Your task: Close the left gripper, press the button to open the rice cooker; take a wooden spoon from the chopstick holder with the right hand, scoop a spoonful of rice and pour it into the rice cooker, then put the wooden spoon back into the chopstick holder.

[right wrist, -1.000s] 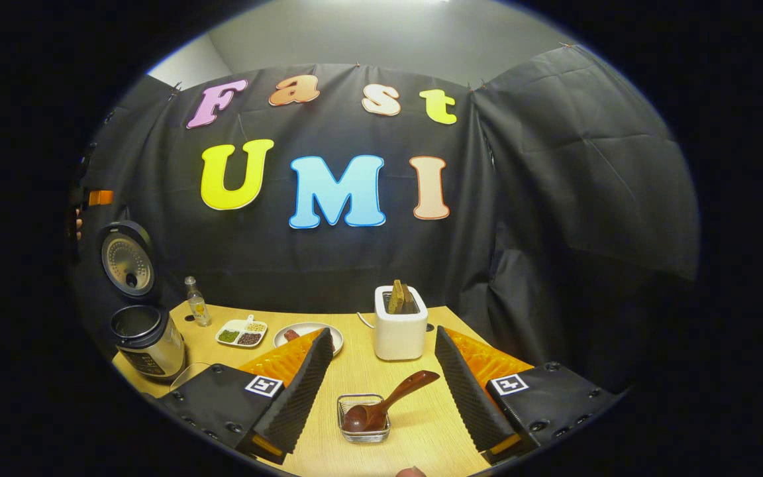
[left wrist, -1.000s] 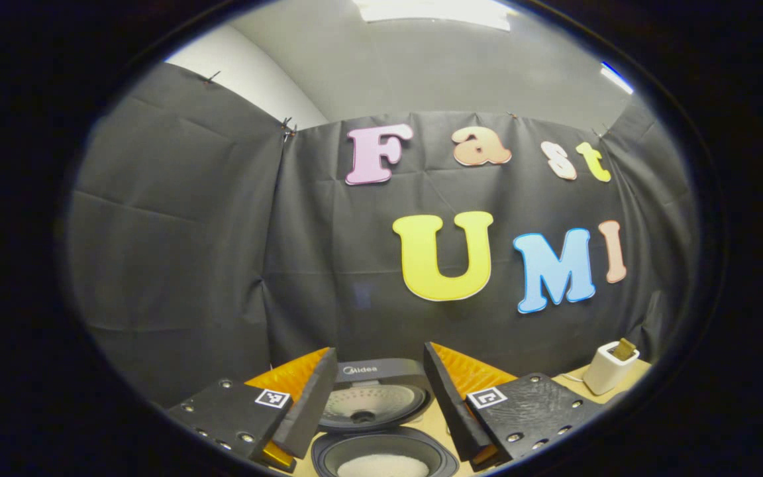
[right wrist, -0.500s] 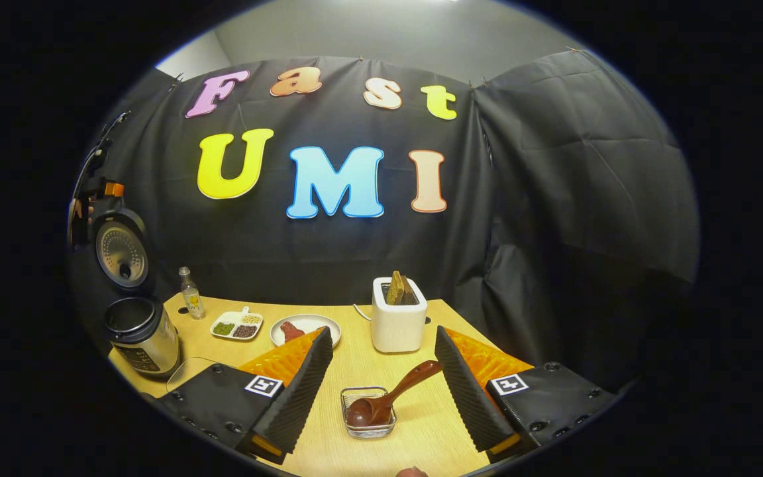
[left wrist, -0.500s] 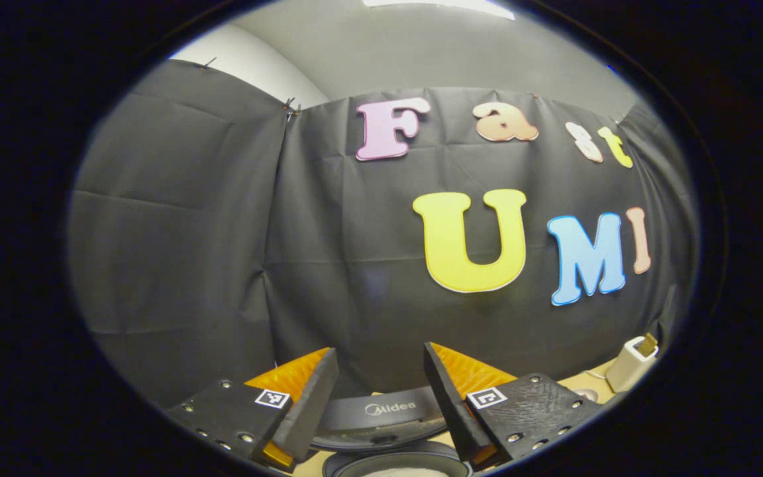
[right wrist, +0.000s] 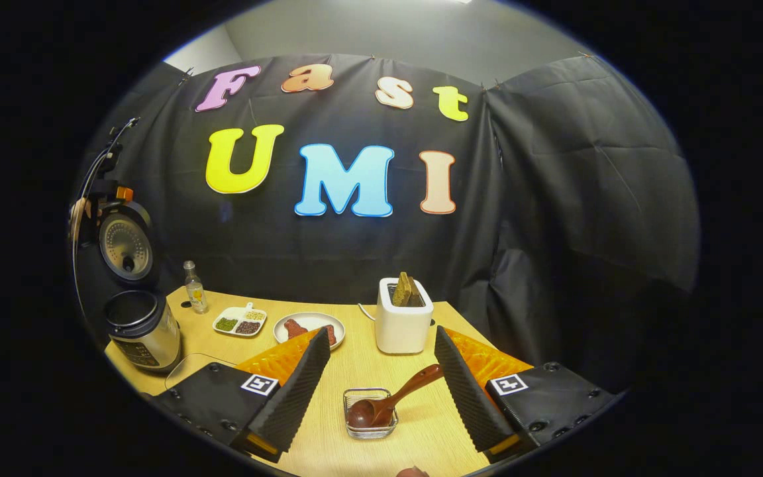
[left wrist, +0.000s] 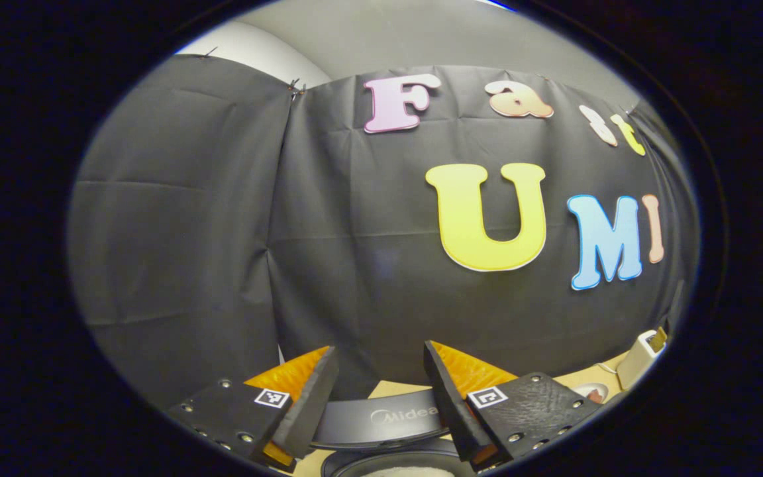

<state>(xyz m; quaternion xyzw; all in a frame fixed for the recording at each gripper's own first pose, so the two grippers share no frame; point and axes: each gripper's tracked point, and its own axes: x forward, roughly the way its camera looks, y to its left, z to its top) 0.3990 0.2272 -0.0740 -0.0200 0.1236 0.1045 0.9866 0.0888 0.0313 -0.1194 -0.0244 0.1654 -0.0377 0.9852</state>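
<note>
Left gripper view: left gripper (left wrist: 380, 391) spread wide, holding nothing, raised above the cooker (left wrist: 381, 419); lid's top edge between the fingers, pot rim cut off at the bottom with a sliver of white rice (left wrist: 408, 472) inside.

Right gripper view, left to right: cooker (right wrist: 143, 328) at the table's (right wrist: 355, 361) far left, lid up, inside too dark to judge; small bottle (right wrist: 194, 289); divided dish (right wrist: 239, 322) of green, dark and pale grains; plate (right wrist: 308, 328) of reddish pieces, partly behind a finger; glass dish (right wrist: 369, 414) with spoon (right wrist: 391, 401) bowl resting inside, handle angled up-right; white holder (right wrist: 404, 324) with brown pieces sticking up, hard to identify. Right gripper (right wrist: 381, 387) spread wide, empty, spoon between its fingers but untouched.
</note>
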